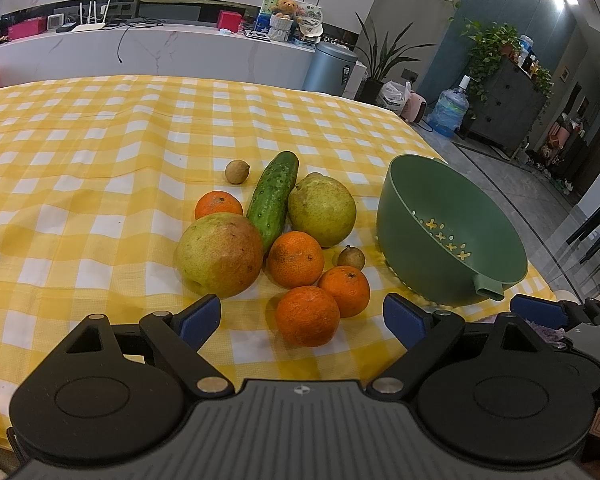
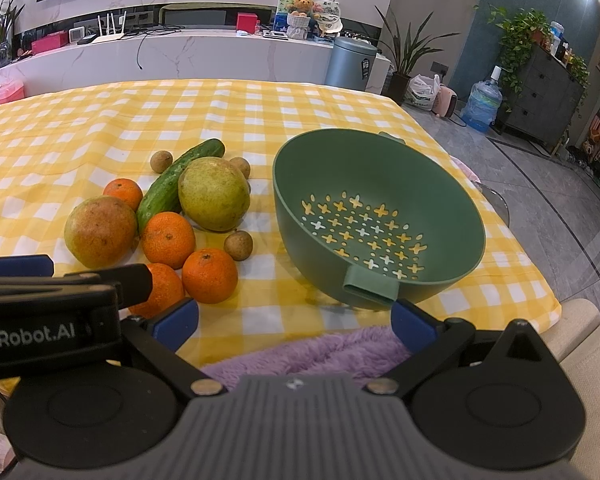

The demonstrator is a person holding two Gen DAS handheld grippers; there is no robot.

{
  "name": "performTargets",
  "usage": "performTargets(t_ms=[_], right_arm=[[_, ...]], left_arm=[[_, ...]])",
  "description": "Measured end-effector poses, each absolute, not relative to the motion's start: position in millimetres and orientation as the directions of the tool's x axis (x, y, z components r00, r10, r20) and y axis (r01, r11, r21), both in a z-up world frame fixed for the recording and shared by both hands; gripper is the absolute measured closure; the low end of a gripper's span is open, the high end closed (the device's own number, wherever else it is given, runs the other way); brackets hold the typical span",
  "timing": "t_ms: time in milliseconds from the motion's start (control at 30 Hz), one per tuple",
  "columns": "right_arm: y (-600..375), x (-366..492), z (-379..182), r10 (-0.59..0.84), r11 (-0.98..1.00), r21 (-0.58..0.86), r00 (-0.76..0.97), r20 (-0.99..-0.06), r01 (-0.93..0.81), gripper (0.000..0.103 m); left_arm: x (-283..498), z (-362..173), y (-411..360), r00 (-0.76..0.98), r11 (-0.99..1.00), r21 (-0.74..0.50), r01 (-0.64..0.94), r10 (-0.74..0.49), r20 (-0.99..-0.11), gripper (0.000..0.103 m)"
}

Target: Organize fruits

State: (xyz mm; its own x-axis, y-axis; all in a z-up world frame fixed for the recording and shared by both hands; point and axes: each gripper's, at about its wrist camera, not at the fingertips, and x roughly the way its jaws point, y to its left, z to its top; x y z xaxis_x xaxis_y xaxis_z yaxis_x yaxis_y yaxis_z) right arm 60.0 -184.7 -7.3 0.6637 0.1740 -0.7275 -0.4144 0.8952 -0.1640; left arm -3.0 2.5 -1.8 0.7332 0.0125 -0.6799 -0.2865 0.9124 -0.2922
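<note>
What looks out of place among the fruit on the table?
A cucumber lies among the fruit, between an orange and a pear: a vegetable in a fruit pile. The green bowl is tilted and holds nothing.

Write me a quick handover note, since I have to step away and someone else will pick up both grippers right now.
Left gripper: open, empty, at the near table edge facing the fruit pile.
Right gripper: open, empty, just in front of the green strainer bowl.
Bowl: on the yellow checked tablecloth, right of the fruit, nothing inside.
Fruit, all on the cloth: four oranges, two pears, one cucumber and at least three small brown fruits.
Done: nothing is in the bowl yet.
Left: presumably move the fruit into the bowl; the nearest oranges look easiest to start with.
</note>
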Motion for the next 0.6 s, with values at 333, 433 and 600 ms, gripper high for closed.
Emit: performTargets(t_ms=[333,433,600], right_arm=[[-184,60,-8,0.171,0.894,-0.169,0.664,-0.728,-0.415,0.004],[-184,60,-8,0.172,0.894,-0.167,0.664,-0.728,-0.416,0.004],[-183,58,0,0.213,0.896,-0.135,0.676,-0.705,-0.423,0.005]], left_arm=[[-4,-4,5,0.731,0.911,-0.292,-0.292,0.015,-0.683,0.0],[-4,-3,5,0.73,0.91,-0.292,-0.294,0.017,-0.683,0.0],[-10,4,18,0.734,0.883,-0.278,-0.378,0.103,-0.671,0.0]])
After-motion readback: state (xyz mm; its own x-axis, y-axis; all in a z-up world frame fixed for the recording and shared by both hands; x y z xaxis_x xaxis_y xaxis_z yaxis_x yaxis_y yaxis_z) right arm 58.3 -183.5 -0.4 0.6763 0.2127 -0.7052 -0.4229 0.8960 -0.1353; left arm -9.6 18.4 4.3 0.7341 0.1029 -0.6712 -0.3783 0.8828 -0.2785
